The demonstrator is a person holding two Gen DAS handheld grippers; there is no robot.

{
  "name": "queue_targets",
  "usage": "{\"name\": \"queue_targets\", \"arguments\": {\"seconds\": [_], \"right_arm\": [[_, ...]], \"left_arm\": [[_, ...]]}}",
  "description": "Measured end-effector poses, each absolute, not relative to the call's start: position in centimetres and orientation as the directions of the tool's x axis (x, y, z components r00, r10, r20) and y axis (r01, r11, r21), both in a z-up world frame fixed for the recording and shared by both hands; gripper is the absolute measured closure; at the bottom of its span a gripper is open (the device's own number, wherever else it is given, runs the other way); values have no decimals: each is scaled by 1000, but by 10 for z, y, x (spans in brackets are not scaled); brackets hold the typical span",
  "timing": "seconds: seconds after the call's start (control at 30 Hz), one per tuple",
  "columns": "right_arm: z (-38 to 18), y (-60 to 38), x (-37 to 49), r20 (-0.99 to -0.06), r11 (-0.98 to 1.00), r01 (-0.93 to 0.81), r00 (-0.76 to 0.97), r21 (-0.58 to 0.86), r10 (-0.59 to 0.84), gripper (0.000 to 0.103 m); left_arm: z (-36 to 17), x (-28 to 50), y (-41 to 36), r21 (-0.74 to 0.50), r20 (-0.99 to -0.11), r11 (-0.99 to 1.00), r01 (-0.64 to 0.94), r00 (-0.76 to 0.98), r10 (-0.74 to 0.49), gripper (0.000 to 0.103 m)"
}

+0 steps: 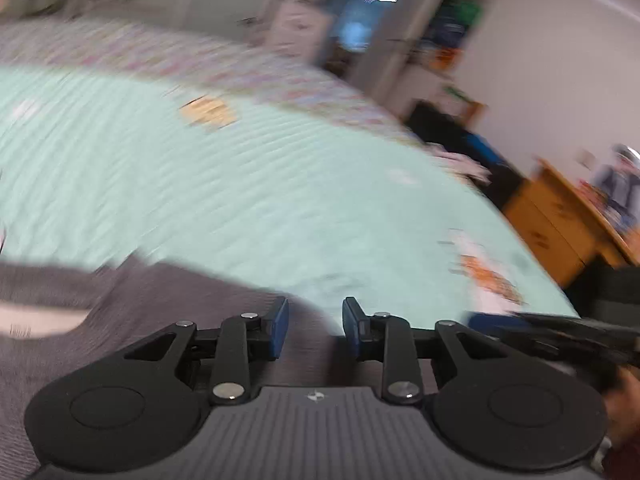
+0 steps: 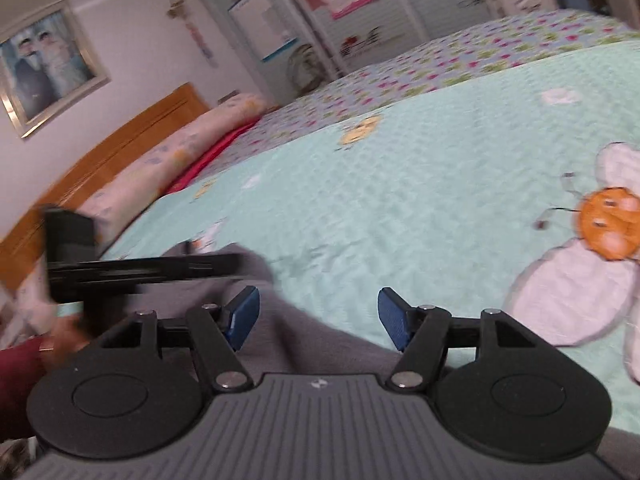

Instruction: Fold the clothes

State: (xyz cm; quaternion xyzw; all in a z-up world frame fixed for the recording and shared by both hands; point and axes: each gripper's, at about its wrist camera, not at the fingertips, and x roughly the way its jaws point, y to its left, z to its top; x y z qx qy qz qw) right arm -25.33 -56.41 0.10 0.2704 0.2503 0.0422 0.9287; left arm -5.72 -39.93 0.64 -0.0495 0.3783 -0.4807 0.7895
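Note:
A grey garment (image 1: 132, 304) lies on the mint-green quilt (image 1: 240, 184) at the near edge of the bed, with a pale inner patch at the left. My left gripper (image 1: 316, 330) hovers just over the garment's right edge, blue pads a little apart, nothing between them. In the right wrist view the same grey garment (image 2: 296, 336) lies under my right gripper (image 2: 319, 316), whose pads stand wide open and empty. The left gripper (image 2: 224, 266) shows side-on, blurred, over the cloth's far edge. The right gripper (image 1: 500, 324) shows at the right edge of the left wrist view.
A hand in a dark red sleeve (image 2: 20, 364) holds the left tool. A wooden headboard (image 2: 120, 152), a long pillow (image 2: 188, 140) and a flowered sheet (image 2: 460, 64) lie beyond the quilt. A bee patch (image 2: 608, 224) is sewn on it. A wooden cabinet (image 1: 556, 220) stands beside the bed.

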Motion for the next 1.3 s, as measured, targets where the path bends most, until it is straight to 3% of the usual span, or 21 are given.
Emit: {"name": "queue_targets", "arguments": {"seconds": [0.1, 0.17, 0.2, 0.3, 0.43, 0.53, 0.63, 0.77, 0.83, 0.97, 1.03, 1.07, 1.2, 1.3], "right_arm": [[-2, -553, -232, -513, 877, 38, 823, 478, 244, 37], [-8, -547, -220, -570, 890, 39, 780, 455, 258, 37], [-10, -544, -219, -586, 900, 40, 771, 435, 249, 43], [-9, -537, -222, -599, 916, 45, 769, 399, 223, 95], [10, -494, -253, -541, 966, 106, 840, 237, 40, 100], [12, -414, -273, -486, 975, 146, 848, -168, -211, 101], [-18, -338, -291, -360, 811, 121, 851, -572, -381, 103], [-38, -321, -295, -343, 765, 133, 836, -631, -428, 103], [-25, -335, -296, -369, 819, 190, 822, -541, -434, 103], [6, -402, -349, -403, 874, 478, 785, -87, -470, 97], [9, -434, -397, -411, 770, 632, 727, 86, -550, 75], [10, -450, -420, -422, 699, 695, 692, 171, -585, 71], [-4, -498, -498, -494, 398, 826, 560, 399, -665, 68], [-15, -534, -525, -489, 264, 755, 608, 601, -626, 68]], "left_arm": [[-11, -49, -387, -544, -493, 519, 659, 250, -833, 77], [-21, -43, -379, -606, -457, 505, 614, 251, -853, 90], [-23, -41, -376, -622, -453, 502, 600, 247, -857, 90], [-22, -44, -377, -608, -455, 507, 611, 255, -853, 91], [-21, -42, -374, -594, -461, 519, 615, 269, -846, 93], [-26, -39, -371, -609, -458, 518, 601, 266, -848, 94], [-28, -37, -370, -612, -459, 519, 597, 266, -848, 94], [-28, -36, -371, -613, -460, 519, 596, 265, -848, 95], [-29, -35, -371, -619, -458, 516, 592, 261, -850, 95], [-29, -34, -369, -622, -458, 514, 590, 258, -851, 95], [-29, -34, -369, -622, -458, 514, 591, 258, -851, 95], [-29, -34, -369, -622, -458, 514, 590, 258, -851, 95], [-29, -34, -369, -621, -460, 516, 591, 258, -850, 95], [-29, -34, -370, -619, -463, 517, 591, 258, -848, 95]]}}
